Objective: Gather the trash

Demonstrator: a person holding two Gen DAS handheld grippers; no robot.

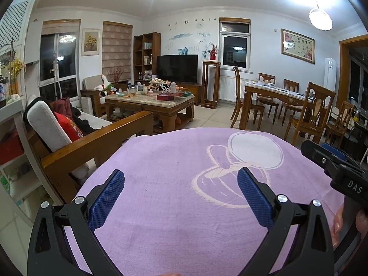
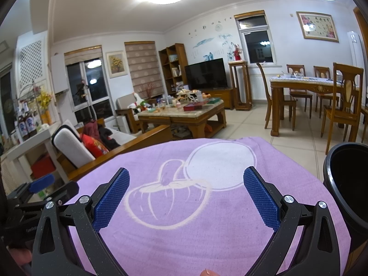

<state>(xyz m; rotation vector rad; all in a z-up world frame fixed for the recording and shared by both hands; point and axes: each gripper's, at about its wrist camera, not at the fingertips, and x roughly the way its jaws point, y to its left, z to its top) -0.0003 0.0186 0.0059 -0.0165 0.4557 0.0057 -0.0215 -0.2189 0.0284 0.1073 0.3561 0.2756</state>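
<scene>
Over the purple cloth (image 1: 174,184), the left gripper (image 1: 181,191) and right gripper (image 2: 186,193) gape wide, holding nothing. Right of the cloth stands a black bin (image 2: 347,184); "DAS" is printed on the right gripper's body

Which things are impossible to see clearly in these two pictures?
- Dark bin: right wrist view, cut by the right edge; its inside is too dark to see.
- Coffee table items: both views, too small to name.
- Trash: none visible on the purple cloth.
</scene>
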